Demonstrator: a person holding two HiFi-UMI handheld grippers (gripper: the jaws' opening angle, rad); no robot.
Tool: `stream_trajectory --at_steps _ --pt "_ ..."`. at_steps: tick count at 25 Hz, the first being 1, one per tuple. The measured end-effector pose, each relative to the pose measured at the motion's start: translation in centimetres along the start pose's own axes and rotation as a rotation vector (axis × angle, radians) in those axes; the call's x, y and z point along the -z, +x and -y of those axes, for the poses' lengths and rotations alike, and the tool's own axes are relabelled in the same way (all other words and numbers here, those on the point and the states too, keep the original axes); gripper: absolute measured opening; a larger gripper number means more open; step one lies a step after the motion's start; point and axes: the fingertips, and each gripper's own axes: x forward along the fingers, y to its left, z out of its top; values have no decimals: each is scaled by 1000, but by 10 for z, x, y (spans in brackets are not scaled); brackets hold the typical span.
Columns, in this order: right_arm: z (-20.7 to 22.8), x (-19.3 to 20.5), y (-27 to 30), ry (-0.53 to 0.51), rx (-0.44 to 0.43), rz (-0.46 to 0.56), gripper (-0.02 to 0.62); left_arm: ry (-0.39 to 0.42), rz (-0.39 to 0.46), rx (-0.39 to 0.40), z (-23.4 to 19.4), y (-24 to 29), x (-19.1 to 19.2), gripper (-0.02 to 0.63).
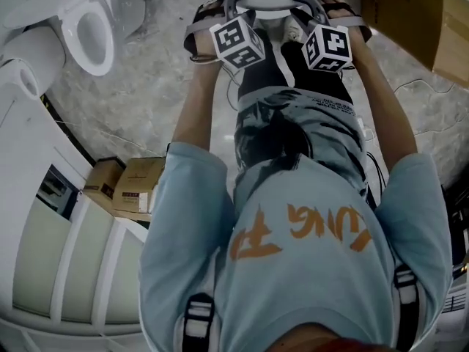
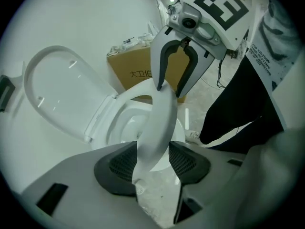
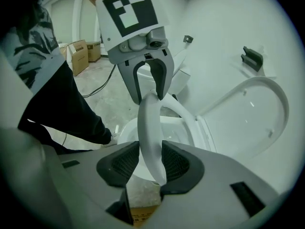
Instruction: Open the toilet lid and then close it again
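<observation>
The left gripper [image 2: 153, 159] is closed on the front rim of the white toilet seat [image 2: 159, 123], its 2 pads against either face. The right gripper [image 3: 150, 163] clamps the same rim just beside it. The seat is held half-raised over the bowl [image 2: 126, 123]. Behind it, the toilet lid [image 2: 62, 94] stands open, leaning back against the wall [image 2: 86, 18].
</observation>
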Motion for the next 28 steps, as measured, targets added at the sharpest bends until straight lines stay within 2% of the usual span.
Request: stream_trajectory --at_steps 8,12,18,22,28 --pt "-34 24 53 57 -51 -31 164 12 -54 31 26 56 30 225" --pt "-58 38 79 83 -75 -41 155 -14 -61 59 47 83 44 224" --pt "-83 61 121 59 -94 -54 146 -30 -70 93 65 128 62 219" --pt "-101 72 148 51 -150 -67 141 -24 -92 128 77 155 77 216" --pt "-111 92 175 62 -177 -91 135 -35 -87 161 85 187 82 212"
